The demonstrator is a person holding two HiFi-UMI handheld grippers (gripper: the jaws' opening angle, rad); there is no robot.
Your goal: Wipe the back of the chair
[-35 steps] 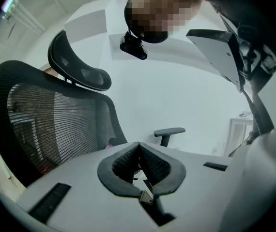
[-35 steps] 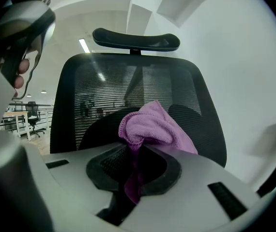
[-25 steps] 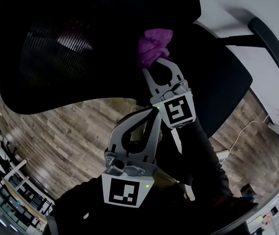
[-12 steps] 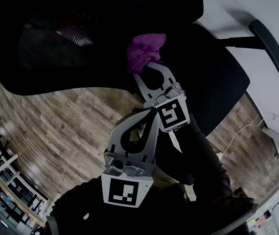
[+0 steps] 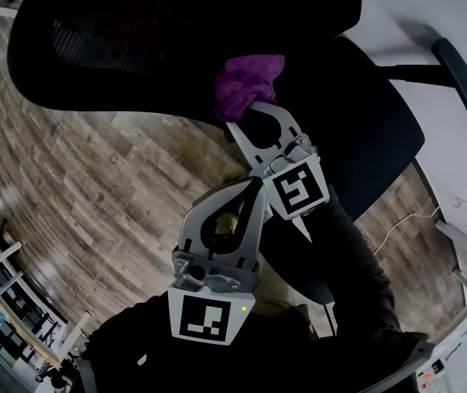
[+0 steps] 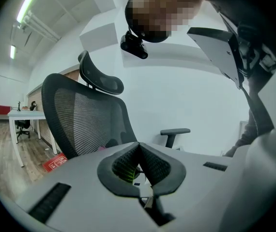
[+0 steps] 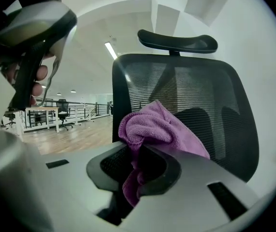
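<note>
The right gripper (image 5: 250, 115), clamping a bunched purple microfibre cloth (image 7: 150, 129), is likely needing even pressure against the black mesh chair back (image 7: 201, 95) ahead of its fingers, while the left gripper (image 5: 252, 188) is idling, jaws together.

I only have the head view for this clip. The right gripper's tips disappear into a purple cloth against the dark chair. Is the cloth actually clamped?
Observer: Yes. The right gripper view shows the right gripper shut on the purple cloth, which bunches above its jaws.
Operator: And the left one, holding anything?
Observer: No. The left gripper has its jaws together, nothing between them.
Operator: What does the cloth face?
Observer: The mesh backrest, below the headrest.
</note>
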